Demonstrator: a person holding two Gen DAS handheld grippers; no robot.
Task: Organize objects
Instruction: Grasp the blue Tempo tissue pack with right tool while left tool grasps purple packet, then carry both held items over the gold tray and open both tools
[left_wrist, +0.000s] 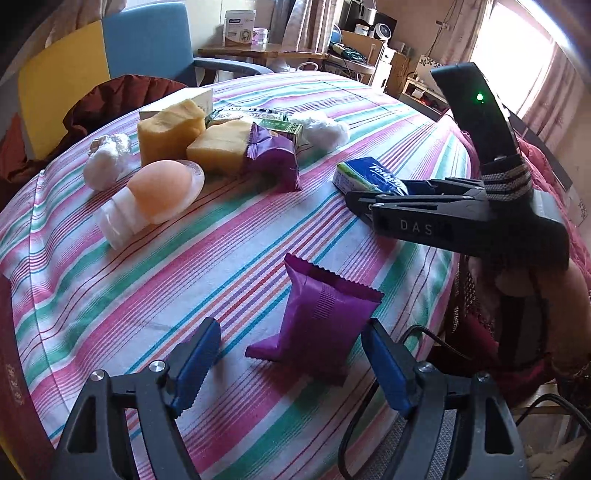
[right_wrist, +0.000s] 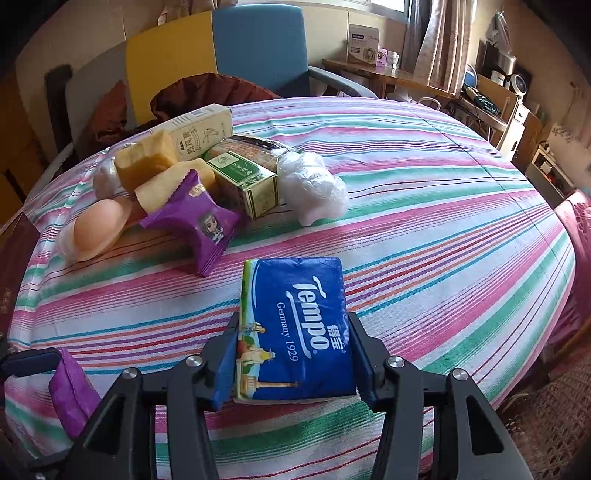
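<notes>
My left gripper (left_wrist: 288, 365) stands wide, a purple snack packet (left_wrist: 317, 317) lying loose between its blue pads on the striped tabletop (left_wrist: 166, 280). To the right, my right gripper (right_wrist: 293, 360) pinches a blue tissue pack (right_wrist: 295, 325) by both sides, near the tabletop's front edge.
</notes>
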